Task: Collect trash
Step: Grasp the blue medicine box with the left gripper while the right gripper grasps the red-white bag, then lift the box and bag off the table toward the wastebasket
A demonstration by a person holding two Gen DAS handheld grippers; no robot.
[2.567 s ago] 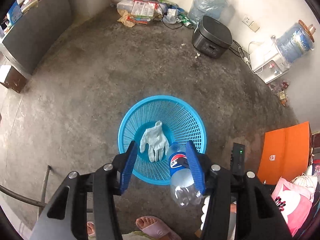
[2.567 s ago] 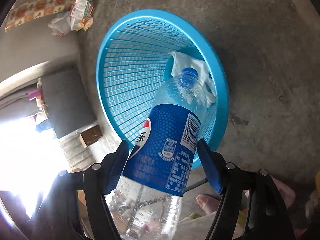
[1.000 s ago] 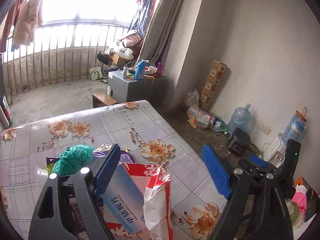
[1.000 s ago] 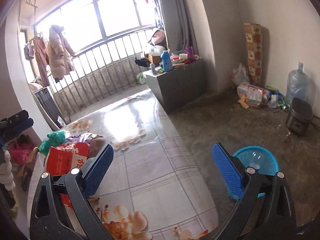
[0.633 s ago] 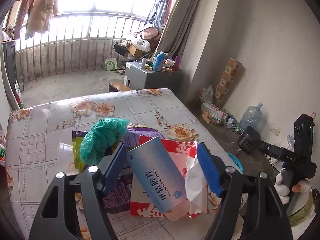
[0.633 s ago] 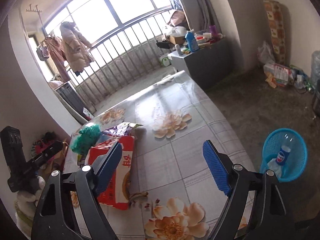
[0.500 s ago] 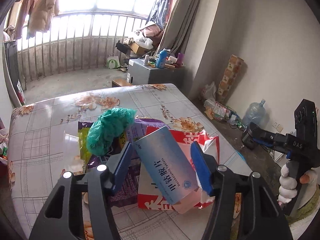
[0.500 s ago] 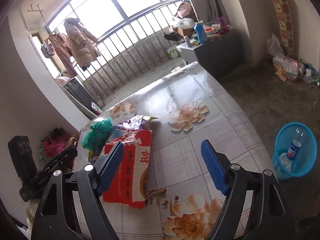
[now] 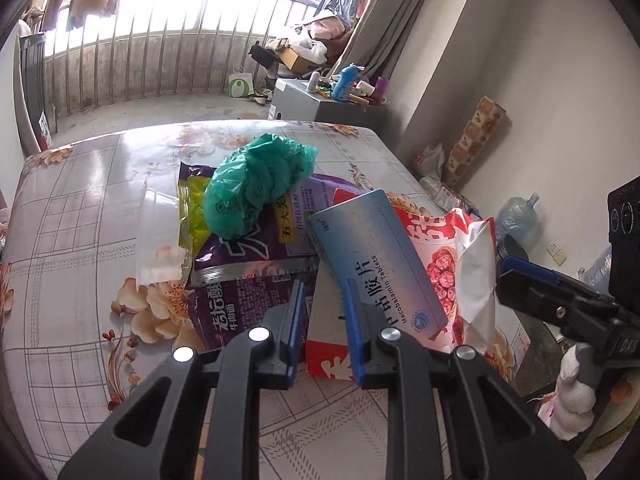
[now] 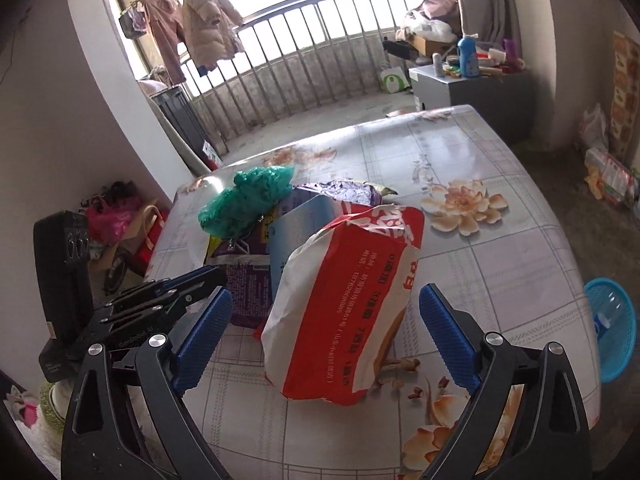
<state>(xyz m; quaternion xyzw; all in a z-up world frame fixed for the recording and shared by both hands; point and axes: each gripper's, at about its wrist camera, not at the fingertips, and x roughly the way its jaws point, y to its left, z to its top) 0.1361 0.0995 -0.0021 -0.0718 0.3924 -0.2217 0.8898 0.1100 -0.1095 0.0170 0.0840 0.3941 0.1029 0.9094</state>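
from the left wrist view, the left gripper (image 9: 323, 312) is low over the table (image 9: 80, 208) with its blue pads drawn close together, a narrow gap between them. the near corner of a light blue medicine box (image 9: 376, 256) sits against the right pad and seems nipped in that gap, though i can't be sure the left pad touches it. the box leans across a red and white bag (image 9: 440, 264) that has a white paper lining sticking out at its right edge. to the left lies a purple snack packet (image 9: 248, 256), and on top of that a crumpled green plastic bag (image 9: 256, 184). a clear plastic sheet (image 9: 158, 236) lies flat just beside the packet. the right gripper (image 9: 560, 300) shows at the far right, off the table's edge, held in a white gloved hand (image 9: 572, 400).

from the right wrist view, the right gripper (image 10: 324, 336) is spread wide, holding nothing, its blue pads standing on either side of the red and white bag (image 10: 352, 304), apart from it. the bag stands tilted on the table (image 10: 500, 248). behind it are the blue box (image 10: 296, 228), the purple packet (image 10: 248, 288) and the green bag (image 10: 248, 196), all heaped together. the left gripper (image 10: 172, 292) reaches in from the left toward the heap. down on the floor to the right, well apart from the pile, sits a blue basket (image 10: 616, 352) with a bottle (image 10: 606, 316) inside it.
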